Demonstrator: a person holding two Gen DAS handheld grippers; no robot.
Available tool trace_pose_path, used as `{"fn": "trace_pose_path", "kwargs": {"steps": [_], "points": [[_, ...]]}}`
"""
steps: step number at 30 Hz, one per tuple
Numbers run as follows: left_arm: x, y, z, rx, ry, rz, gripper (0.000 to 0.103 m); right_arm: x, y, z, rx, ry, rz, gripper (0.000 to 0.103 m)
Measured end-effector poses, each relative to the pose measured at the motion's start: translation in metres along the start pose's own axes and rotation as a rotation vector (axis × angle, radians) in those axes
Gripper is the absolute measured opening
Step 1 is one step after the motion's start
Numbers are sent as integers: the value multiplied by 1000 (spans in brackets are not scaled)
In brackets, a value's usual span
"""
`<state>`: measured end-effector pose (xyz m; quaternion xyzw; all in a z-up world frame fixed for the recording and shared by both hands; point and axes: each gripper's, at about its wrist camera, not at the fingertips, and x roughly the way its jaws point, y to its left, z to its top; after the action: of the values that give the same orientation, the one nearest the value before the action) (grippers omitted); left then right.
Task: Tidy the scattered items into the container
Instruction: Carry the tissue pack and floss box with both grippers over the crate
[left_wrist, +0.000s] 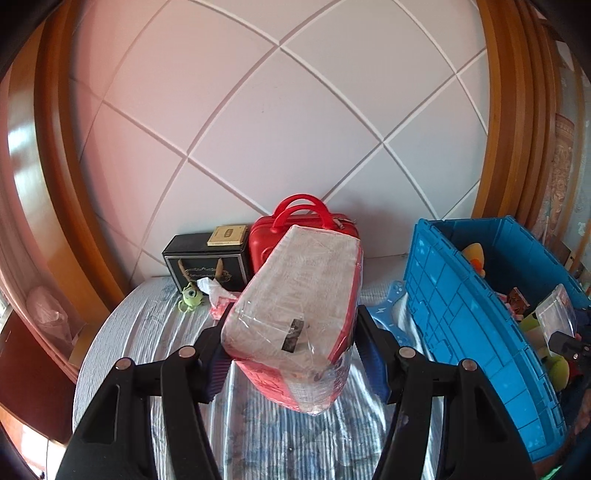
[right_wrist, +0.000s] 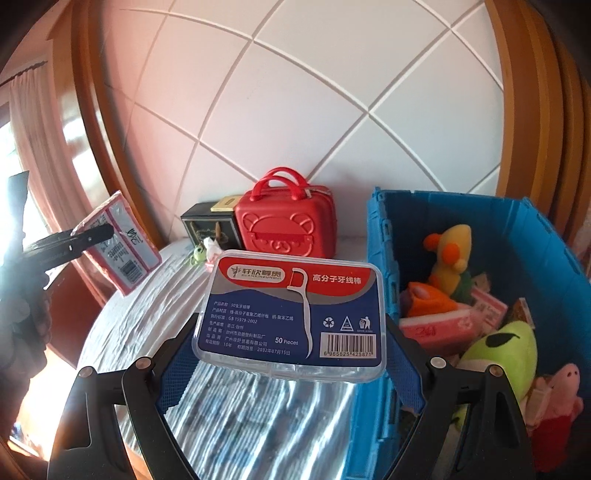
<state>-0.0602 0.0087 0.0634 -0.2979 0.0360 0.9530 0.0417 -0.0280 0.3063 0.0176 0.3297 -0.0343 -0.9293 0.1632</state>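
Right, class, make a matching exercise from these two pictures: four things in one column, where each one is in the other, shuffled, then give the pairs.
Things:
1. tissue pack
2. floss pick box
3. yellow plush toy
4. red case

Places:
A. inside the blue crate
B. clamped in the right gripper
C. standing by the wall, beside the black box
D. clamped in the left gripper

Pairs: 1-D, 2-B, 3-A, 4-C

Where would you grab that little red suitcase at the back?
Probably by the twin arched handles on top of the red case, coming from above. It stands upright against the wall with a black box tight beside it, so its sides are hard to straddle.
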Motion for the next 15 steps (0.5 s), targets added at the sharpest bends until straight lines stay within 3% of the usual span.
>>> {"fn": "trace_pose_path", "kwargs": {"steps": [6,15], "points": [[5,-69,26,76,-21,-95,59,-26,-44,5,37,-45,-45,89],[19,-184,66,182,-27,-298,59,-61,-115,-3,113,-69,-145,89]]}}
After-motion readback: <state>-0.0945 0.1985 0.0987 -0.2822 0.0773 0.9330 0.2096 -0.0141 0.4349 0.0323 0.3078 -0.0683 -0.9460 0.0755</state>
